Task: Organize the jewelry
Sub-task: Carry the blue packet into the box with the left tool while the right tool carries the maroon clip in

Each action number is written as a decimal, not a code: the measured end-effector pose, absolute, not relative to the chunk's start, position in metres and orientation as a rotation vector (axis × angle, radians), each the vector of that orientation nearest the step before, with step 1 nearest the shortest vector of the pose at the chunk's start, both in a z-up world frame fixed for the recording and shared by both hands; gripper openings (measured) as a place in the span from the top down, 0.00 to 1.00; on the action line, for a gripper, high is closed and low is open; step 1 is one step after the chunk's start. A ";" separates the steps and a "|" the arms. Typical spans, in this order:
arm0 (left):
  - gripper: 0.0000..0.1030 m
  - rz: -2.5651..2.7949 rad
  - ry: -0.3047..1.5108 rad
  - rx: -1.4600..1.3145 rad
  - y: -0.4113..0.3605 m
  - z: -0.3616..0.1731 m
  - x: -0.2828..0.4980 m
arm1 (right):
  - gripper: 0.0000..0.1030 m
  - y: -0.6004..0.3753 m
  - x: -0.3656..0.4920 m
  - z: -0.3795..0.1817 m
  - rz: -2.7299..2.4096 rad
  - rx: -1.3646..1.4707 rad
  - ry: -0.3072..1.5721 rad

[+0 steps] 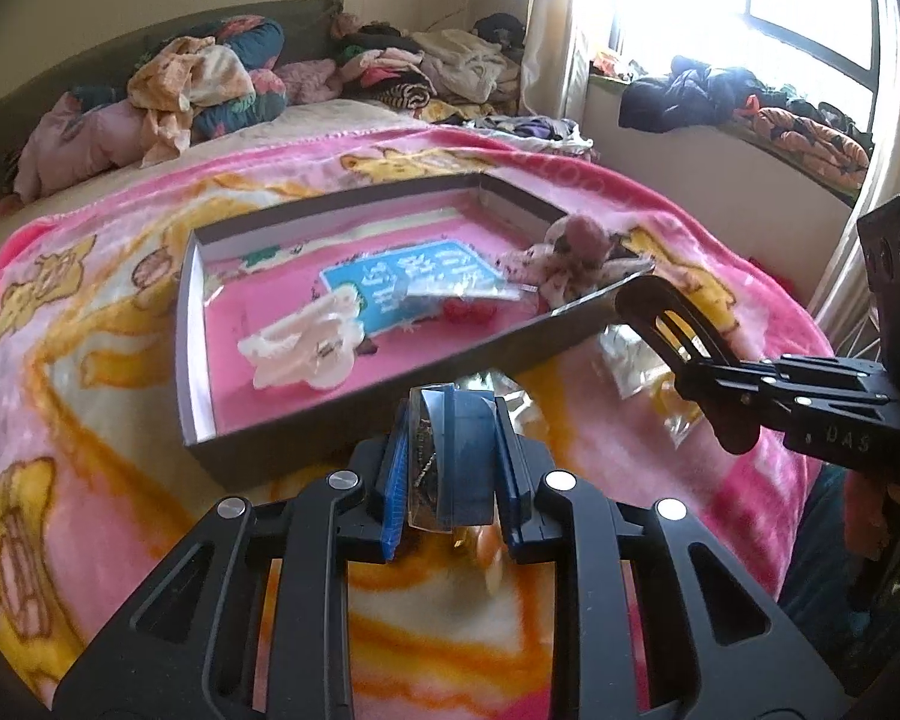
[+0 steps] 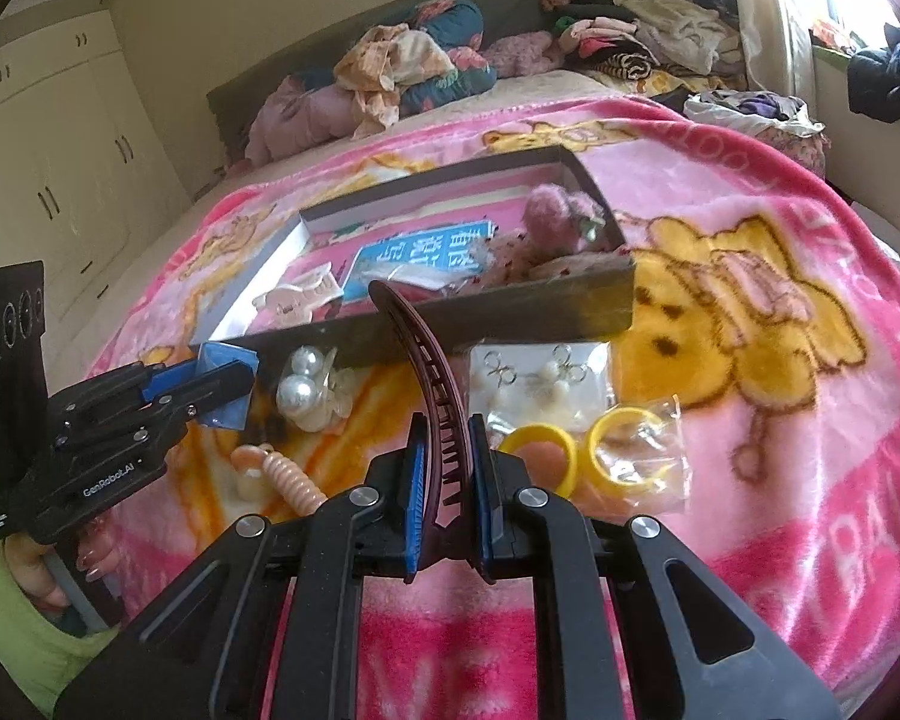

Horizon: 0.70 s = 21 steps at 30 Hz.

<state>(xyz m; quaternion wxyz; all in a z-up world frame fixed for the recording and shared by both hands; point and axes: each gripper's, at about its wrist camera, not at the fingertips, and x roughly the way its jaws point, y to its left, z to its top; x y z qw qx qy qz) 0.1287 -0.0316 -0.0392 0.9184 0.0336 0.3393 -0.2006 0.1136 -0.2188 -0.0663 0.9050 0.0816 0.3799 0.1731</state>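
My left gripper [image 1: 450, 468] is shut on a small clear packet with a blue card [image 1: 450, 456], held just before the near wall of the shallow box [image 1: 354, 420]; it also shows in the right wrist view [image 2: 222, 384]. My right gripper [image 2: 444, 492] is shut on a dark maroon banana hair clip [image 2: 432, 372], whose tip reaches the box's near wall; the clip also shows in the left wrist view [image 1: 660, 324]. The box holds a white claw clip [image 1: 306, 348], a blue card packet [image 1: 414, 282] and a pink fluffy scrunchie [image 1: 576, 252].
On the pink blanket [image 2: 750, 480] before the box lie pearl hair ties [image 2: 300, 390], a packet of earrings [image 2: 540, 384], yellow bangles in a bag [image 2: 624, 450] and a peach coil tie [image 2: 288, 474]. Clothes are piled at the bed's far end [image 1: 210, 78].
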 end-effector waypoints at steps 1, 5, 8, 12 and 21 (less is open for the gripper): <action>0.84 -0.414 0.693 0.067 -0.033 -0.037 0.130 | 0.87 -0.220 0.114 -0.065 0.354 0.171 0.780; 0.84 -0.419 0.680 0.061 -0.040 -0.032 0.135 | 0.87 -0.224 0.116 -0.059 0.349 0.179 0.771; 0.84 -0.424 0.672 0.052 -0.045 -0.028 0.141 | 0.87 -0.227 0.118 -0.055 0.344 0.182 0.766; 0.84 -0.432 0.662 0.044 -0.052 -0.023 0.148 | 0.87 -0.229 0.123 -0.050 0.338 0.179 0.759; 0.84 -0.435 0.650 0.021 -0.058 -0.017 0.166 | 0.87 -0.235 0.142 -0.040 0.320 0.179 0.752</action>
